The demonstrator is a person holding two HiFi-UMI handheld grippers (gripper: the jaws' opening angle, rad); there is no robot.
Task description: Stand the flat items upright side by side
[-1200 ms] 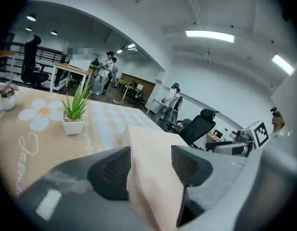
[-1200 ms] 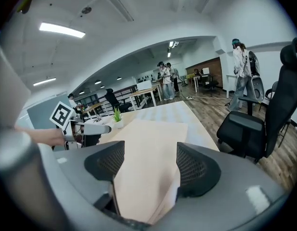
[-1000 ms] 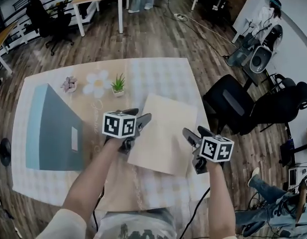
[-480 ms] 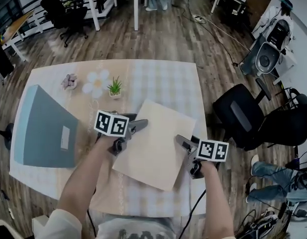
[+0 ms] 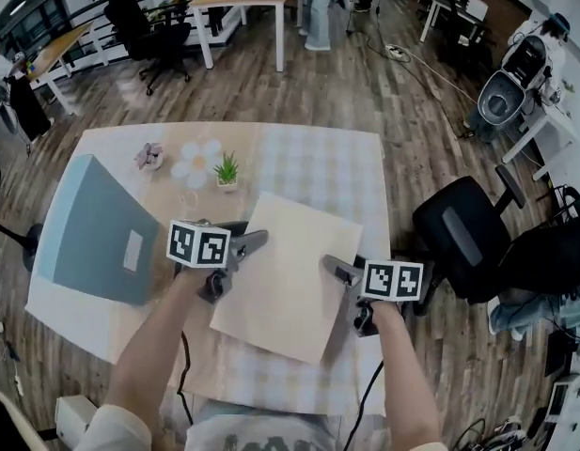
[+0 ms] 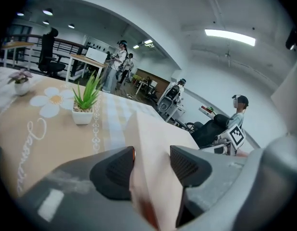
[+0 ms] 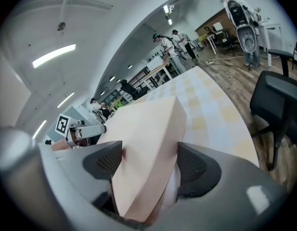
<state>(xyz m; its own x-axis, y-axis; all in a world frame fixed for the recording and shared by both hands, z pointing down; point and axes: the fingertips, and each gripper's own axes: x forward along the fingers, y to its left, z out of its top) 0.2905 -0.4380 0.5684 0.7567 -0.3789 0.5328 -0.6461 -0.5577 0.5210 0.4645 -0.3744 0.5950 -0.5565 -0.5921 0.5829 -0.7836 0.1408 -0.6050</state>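
Observation:
A thick beige board (image 5: 290,271) lies tilted across the middle of the table, with a shadow under its near right edge. My left gripper (image 5: 247,235) is at the board's left corner. Its jaws have just been closing, and both pads (image 6: 117,170) now rest against the board (image 6: 153,143). My right gripper (image 5: 338,269) straddles the board's right edge (image 7: 143,129). Its jaws have just been opening; the left pad touches the top face and a pale gap shows at the right pad (image 7: 199,170). A large grey-blue flat item (image 5: 97,228) stands tilted at the table's left.
A small green potted plant (image 5: 227,171), a white flower mat (image 5: 197,160) and a tiny pink plant (image 5: 150,155) sit at the table's far left. A black office chair (image 5: 468,238) stands close to the table's right edge (image 5: 384,214). Desks and people are farther back.
The left jaws have narrowed onto the board's corner. The right gripper has come in lower over the board's right edge. The board lies where it was.

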